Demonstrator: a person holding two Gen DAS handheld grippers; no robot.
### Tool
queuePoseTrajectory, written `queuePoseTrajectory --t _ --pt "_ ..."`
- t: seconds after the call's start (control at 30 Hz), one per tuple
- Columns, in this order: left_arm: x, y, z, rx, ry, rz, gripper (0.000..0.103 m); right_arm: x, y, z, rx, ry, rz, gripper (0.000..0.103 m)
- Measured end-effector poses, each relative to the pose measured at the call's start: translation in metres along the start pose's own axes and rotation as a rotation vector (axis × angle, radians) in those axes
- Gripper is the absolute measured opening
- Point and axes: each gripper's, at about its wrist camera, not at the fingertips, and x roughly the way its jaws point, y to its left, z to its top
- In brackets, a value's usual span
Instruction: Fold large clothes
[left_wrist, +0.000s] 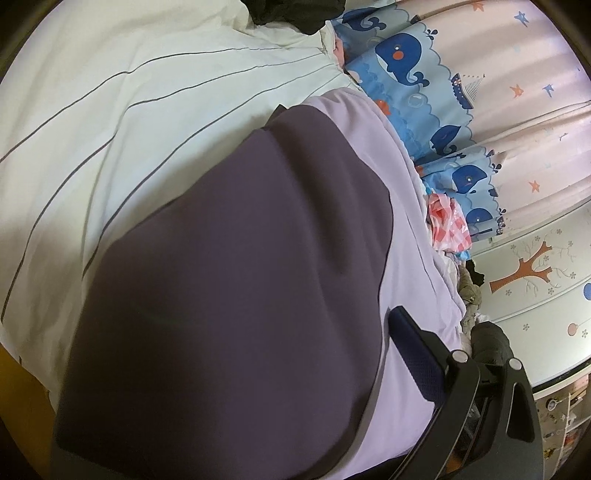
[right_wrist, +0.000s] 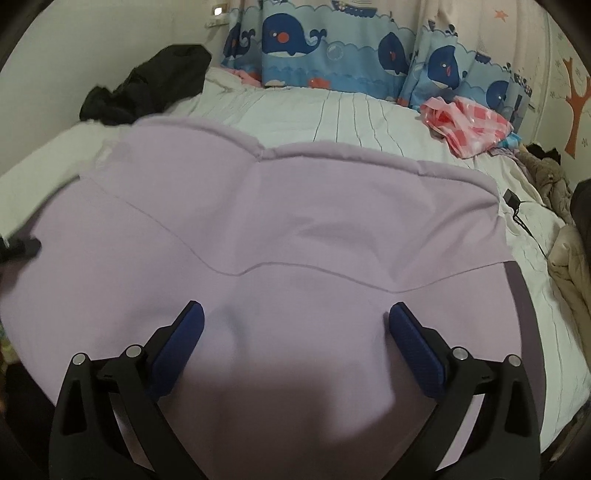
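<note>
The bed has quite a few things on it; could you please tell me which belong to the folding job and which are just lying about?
Part of the job:
- lilac garment, spread flat on the striped bedsheet
- right tool, open above it
- left tool, only one finger visible

Lying about:
- black clothing
- pink checked bag
- black charger
- beige clothes heap

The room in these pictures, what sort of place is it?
Probably a child's bedroom: a bed with a striped white cover, whale-print curtains, and a tree sticker on the wall.
</note>
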Motion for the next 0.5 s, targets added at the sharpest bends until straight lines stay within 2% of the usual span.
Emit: queuePoseTrajectory --t 0.2,0.33,0.5 --pt "-0.004 -0.004 -0.001 0.027 -0.027 0.006 0.093 -0.007 0.002 -0.004 0.0 -0.004 0.0 0.097" --pt "-0.008 -0.009 -0.002 0.06 -0.052 0.003 0.088 -0.004 0.002 -0.008 -0.006 0.005 0.001 0.097" --pt "-0.007 -0.009 -0.001 0.054 -0.051 0.007 0.088 -0.001 0.003 -0.014 -0.013 -0.001 -0.012 0.097"
